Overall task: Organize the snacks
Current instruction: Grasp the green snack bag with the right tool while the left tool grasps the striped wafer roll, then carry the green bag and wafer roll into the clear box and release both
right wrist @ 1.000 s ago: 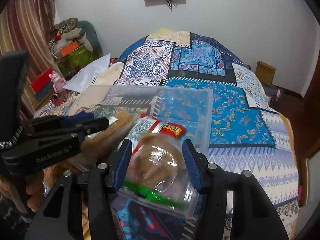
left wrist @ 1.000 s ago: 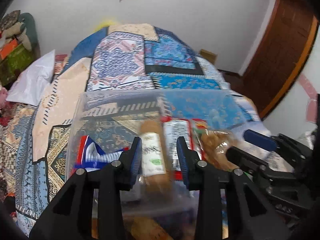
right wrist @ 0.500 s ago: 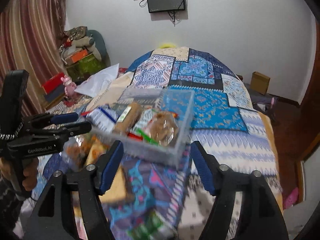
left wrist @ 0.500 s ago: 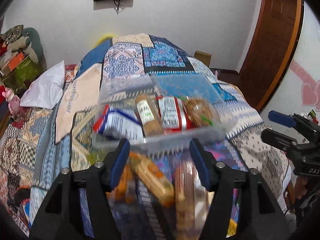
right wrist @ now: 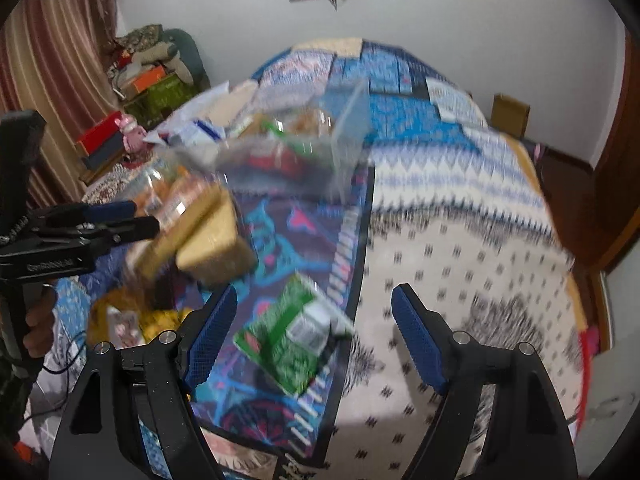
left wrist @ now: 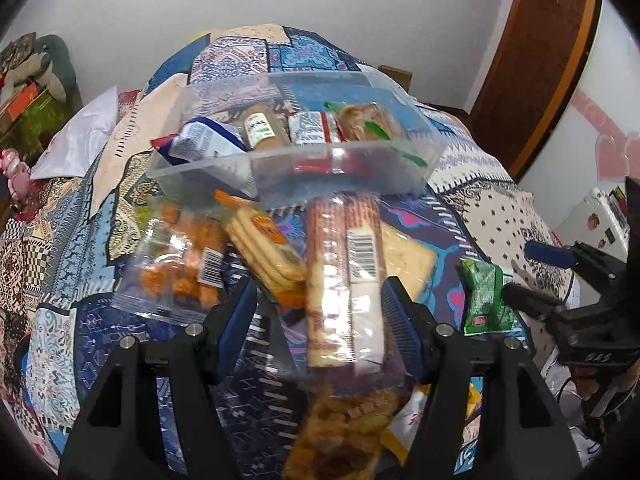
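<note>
Both hand-held grippers (left wrist: pixel 318 320) (right wrist: pixel 312 334) spread, empty; clear bin (left wrist: pixel 296 164) holds four snack packs.

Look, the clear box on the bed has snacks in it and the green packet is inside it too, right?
Not quite. The green packet is not inside the clear box; it lies outside on the bed cover, near the right gripper. The right wrist view shows this. The box does hold snacks.

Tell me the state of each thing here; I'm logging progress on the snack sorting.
Clear bin: open, four snacks inside.
Left gripper: open, empty.
Right gripper: open, empty.
Long wafer pack: sealed, lying outside the bin.
Green packet: sealed, lying on the bed.
Cracker pack: sealed, outside the bin.
</note>
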A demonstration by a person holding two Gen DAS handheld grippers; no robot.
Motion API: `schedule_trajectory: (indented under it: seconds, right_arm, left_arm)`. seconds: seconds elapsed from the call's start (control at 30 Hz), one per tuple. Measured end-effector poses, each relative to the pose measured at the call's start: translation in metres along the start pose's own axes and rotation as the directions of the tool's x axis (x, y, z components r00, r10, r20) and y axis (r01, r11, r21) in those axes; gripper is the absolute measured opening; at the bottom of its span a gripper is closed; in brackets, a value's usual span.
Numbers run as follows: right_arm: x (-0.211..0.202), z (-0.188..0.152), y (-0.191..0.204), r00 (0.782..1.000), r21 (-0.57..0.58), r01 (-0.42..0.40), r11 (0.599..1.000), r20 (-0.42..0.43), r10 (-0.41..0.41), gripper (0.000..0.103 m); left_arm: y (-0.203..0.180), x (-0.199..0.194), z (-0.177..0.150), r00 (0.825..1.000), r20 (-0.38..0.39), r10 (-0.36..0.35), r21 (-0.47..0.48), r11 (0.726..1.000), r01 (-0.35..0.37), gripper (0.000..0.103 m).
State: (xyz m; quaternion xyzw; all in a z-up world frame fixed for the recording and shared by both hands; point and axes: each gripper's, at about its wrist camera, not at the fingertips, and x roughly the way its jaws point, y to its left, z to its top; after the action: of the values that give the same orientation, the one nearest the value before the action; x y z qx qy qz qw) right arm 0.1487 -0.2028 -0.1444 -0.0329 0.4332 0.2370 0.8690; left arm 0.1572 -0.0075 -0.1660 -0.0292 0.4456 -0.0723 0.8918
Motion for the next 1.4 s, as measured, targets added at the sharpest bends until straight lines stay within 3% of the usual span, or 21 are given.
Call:
schedule_trajectory:
  seconds: [0.17, 0.27, 0.43, 0.7, 0.77, 0.8, 1.0, 1.07, 1.13, 1.2, 1.37, 1.4]
  right_arm:
    - [0.014, -0.012, -0.001, 0.999, 0.025, -0.004, 1.000, -0.035, 0.005, 0.077]
    - [0.019, -0.016, 0.002, 0.999, 0.026, -0.024, 0.999, -0.047, 0.025, 0.059]
    - [0.020, -0.017, 0.006, 0.999, 0.014, -0.021, 1.000, -0.030, 0.022, 0.049]
    - [0.006, -0.010, 0.002, 0.999, 0.033, -0.030, 0.999, 0.015, 0.029, 0.040]
    - [0.002, -0.007, 0.002, 0.999, 0.034, -0.030, 0.999, 0.028, 0.029, 0.025]
    - [0.002, -0.005, 0.001, 0.999, 0.036, -0.040, 0.999, 0.026, 0.039, 0.000]
    - [0.006, 0.004, -0.002, 1.000, 0.067, -0.031, 0.997, 0.003, 0.031, 0.004]
    - [0.008, 0.001, -0.005, 0.998, 0.090, -0.059, 0.994, -0.007, 0.060, 0.016]
    - [0.008, -0.002, -0.004, 0.999, 0.093, -0.053, 0.994, -0.004, 0.054, 0.050]
    - [0.012, -0.004, -0.001, 1.000, 0.083, -0.018, 0.996, -0.010, 0.019, 0.068]
    - [0.030, -0.011, 0.006, 0.998, 0.049, -0.015, 0.999, -0.065, 0.018, 0.068]
    - [0.031, -0.012, 0.008, 0.998, 0.032, -0.001, 0.999, -0.062, 0.003, 0.063]
  left_arm:
    - [-0.012, 0.007, -0.001, 1.000, 0.011, 0.011, 0.026, 1.000, -0.011, 0.064]
    - [-0.016, 0.009, -0.001, 1.000, 0.021, 0.023, 0.046, 0.999, -0.023, 0.064]
    - [-0.019, 0.011, -0.002, 0.997, 0.044, 0.061, 0.069, 0.996, -0.064, 0.049]
    - [-0.019, 0.003, -0.001, 0.998, 0.062, 0.032, 0.070, 0.997, -0.037, 0.045]
    - [-0.018, -0.002, 0.001, 0.997, 0.077, 0.031, 0.066, 0.997, -0.036, 0.037]
    - [-0.018, -0.004, 0.003, 0.996, 0.080, 0.034, 0.063, 0.997, -0.039, 0.036]
    - [-0.009, -0.013, 0.009, 0.995, 0.099, 0.020, 0.032, 0.999, -0.024, 0.036]
    - [-0.006, -0.014, 0.009, 0.995, 0.102, 0.016, 0.024, 1.000, -0.018, 0.036]
    - [-0.004, -0.014, 0.008, 0.995, 0.101, 0.013, 0.020, 1.000, -0.015, 0.036]
    - [-0.003, -0.014, 0.008, 0.995, 0.103, 0.016, 0.016, 1.000, -0.018, 0.036]
    - [0.000, -0.015, 0.008, 0.994, 0.111, 0.020, 0.008, 1.000, -0.021, 0.036]
    - [0.000, -0.014, 0.008, 0.994, 0.112, 0.019, 0.008, 1.000, -0.020, 0.036]
